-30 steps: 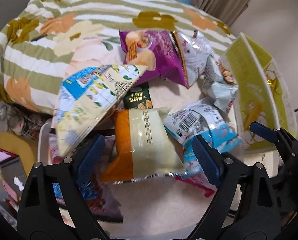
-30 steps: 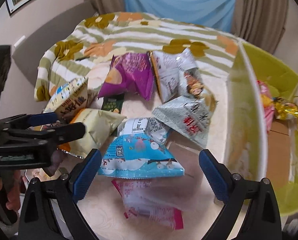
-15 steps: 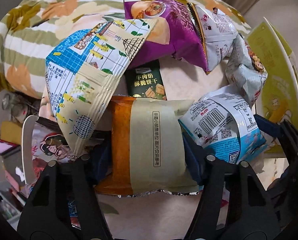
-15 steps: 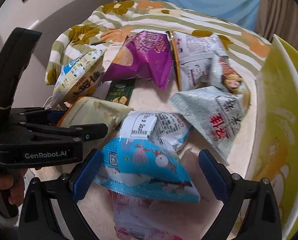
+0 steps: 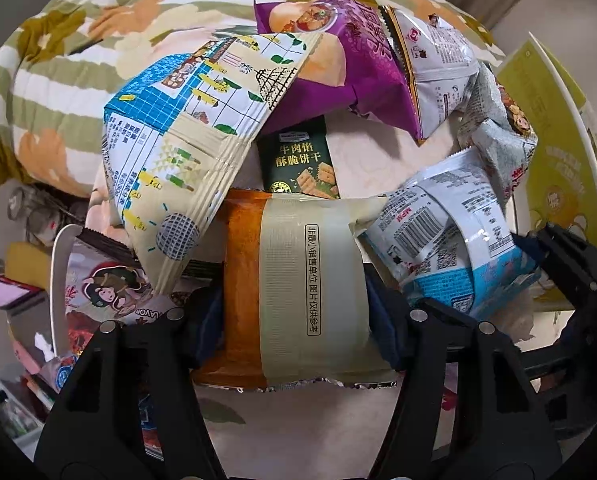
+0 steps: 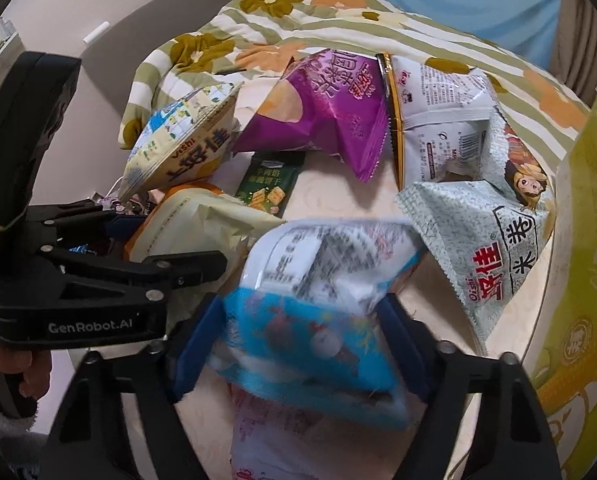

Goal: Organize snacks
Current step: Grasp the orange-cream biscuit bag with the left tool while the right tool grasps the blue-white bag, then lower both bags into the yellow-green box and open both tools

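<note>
Several snack bags lie piled on a pale tabletop (image 5: 378, 168). My left gripper (image 5: 294, 312) points steeply down and is shut on an orange and cream bag (image 5: 310, 280), its blue pads pressing both sides. In the right wrist view the left gripper (image 6: 158, 240) shows from the side, on that same bag (image 6: 202, 216). The jaws of my right gripper (image 6: 298, 340) are closing, and the pads touch both sides of a blue and white bag (image 6: 318, 280), which is blurred. That bag (image 5: 450, 240) also appears at the right of the left wrist view.
A purple chip bag (image 5: 338, 60), a white bag (image 5: 434, 60), a small green packet (image 5: 298, 160) and a blue and cream illustrated bag (image 5: 202, 128) lie behind. A grey rice-cracker bag (image 6: 498, 248) leans by a yellow bin (image 6: 578, 280) at right. A striped floral quilt (image 5: 98, 40) lies beyond.
Both grippers came down onto the pile. The left one closed on the orange and cream bag first. The right one stayed wide until half a second ago, then closed onto the blue bag.
</note>
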`<state>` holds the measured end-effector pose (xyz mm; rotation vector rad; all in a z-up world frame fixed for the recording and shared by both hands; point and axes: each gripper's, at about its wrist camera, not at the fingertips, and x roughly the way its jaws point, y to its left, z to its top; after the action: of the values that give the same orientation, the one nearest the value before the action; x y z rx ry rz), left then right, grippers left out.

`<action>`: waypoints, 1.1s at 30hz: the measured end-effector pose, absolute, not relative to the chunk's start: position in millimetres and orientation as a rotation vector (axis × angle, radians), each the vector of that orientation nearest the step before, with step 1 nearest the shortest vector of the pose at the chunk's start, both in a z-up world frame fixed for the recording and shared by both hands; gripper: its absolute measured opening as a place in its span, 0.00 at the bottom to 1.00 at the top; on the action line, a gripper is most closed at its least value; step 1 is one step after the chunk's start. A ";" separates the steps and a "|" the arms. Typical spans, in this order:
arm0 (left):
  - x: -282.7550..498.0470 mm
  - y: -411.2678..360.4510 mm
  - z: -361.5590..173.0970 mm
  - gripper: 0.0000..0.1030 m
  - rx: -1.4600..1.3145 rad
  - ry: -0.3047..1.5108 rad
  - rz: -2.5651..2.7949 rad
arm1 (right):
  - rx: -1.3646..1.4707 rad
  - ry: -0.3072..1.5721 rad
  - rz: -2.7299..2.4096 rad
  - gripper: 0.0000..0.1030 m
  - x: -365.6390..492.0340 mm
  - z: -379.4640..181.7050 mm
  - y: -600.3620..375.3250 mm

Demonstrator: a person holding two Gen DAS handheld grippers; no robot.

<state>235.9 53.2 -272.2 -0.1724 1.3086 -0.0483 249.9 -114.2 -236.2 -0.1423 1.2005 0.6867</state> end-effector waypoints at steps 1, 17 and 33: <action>235.7 54.0 -271.3 0.57 -0.175 1.306 -0.051 | -0.147 1.198 0.690 0.64 248.7 -235.7 -113.9; 207.8 50.3 -227.1 0.57 -0.160 1.228 -0.111 | -0.162 1.125 0.654 0.56 214.7 -206.5 -115.6; 167.2 53.9 -169.2 0.57 -0.144 1.107 -0.184 | -0.105 1.014 0.527 0.51 173.1 -154.7 -132.2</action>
<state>167.2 53.9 -169.2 -0.1445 1.1068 -0.1844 173.1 -132.2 -154.7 -0.1045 1.0144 0.5270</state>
